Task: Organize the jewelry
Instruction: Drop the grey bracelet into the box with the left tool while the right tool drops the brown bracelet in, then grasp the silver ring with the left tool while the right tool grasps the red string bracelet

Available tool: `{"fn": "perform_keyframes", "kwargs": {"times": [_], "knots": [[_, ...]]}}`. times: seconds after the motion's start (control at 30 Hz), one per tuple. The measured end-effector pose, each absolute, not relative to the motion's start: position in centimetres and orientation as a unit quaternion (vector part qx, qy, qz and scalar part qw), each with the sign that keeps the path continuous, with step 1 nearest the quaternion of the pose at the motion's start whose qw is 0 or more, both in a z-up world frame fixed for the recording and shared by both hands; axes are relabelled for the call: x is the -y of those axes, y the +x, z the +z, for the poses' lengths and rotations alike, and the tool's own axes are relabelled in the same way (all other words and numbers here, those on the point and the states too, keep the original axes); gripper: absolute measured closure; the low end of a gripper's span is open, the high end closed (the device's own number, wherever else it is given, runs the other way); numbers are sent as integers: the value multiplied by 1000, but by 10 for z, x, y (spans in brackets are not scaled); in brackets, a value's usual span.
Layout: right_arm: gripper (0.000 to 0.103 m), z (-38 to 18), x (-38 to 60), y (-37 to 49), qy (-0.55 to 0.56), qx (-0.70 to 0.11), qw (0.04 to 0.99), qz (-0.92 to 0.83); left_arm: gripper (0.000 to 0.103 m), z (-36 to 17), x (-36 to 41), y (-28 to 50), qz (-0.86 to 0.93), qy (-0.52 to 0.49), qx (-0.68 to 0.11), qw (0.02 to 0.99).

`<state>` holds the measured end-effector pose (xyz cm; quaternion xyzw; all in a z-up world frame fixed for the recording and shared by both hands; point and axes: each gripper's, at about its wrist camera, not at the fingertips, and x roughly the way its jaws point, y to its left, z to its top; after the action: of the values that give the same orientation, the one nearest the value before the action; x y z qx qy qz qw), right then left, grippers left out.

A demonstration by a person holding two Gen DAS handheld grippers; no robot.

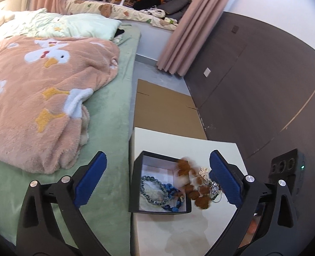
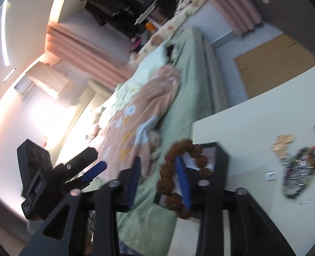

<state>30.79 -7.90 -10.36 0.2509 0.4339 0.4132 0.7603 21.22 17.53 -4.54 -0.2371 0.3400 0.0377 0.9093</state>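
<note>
A black box (image 1: pixel 136 192) with a white inside stands on the white table (image 1: pixel 178 147); it holds a grey-blue bead bracelet (image 1: pixel 152 189) and blue beads (image 1: pixel 174 208). A brown bead bracelet (image 1: pixel 191 183) hangs blurred over the box's right rim. My left gripper (image 1: pixel 157 183) is open, its blue pads either side of the box. In the right wrist view the brown bracelet (image 2: pixel 170 170) is looped over the right pad (image 2: pixel 183 183) of my right gripper (image 2: pixel 157 183), which is open. The black box (image 2: pixel 219 160) is behind it.
A heap of silver and beaded jewelry (image 1: pixel 212 186) lies right of the box, also in the right wrist view (image 2: pixel 296 170) with small rings (image 2: pixel 271 176). A bed with a pink blanket (image 1: pixel 40 98) is left. Flat cardboard (image 1: pixel 166 108) lies on the floor beyond.
</note>
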Motion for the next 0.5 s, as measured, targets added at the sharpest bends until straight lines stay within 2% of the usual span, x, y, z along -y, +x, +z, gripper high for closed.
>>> {"fn": "perform_keyframes", "kwargs": {"times": [0.2,0.5], "knots": [[63,-101,91,304,256,-432,762,409,6,-44,-176,211,42,-242,-341,907],[33,-91,162,301,268,-410,800,346,6,-40,-144,215,18,-211,-348,913]]}}
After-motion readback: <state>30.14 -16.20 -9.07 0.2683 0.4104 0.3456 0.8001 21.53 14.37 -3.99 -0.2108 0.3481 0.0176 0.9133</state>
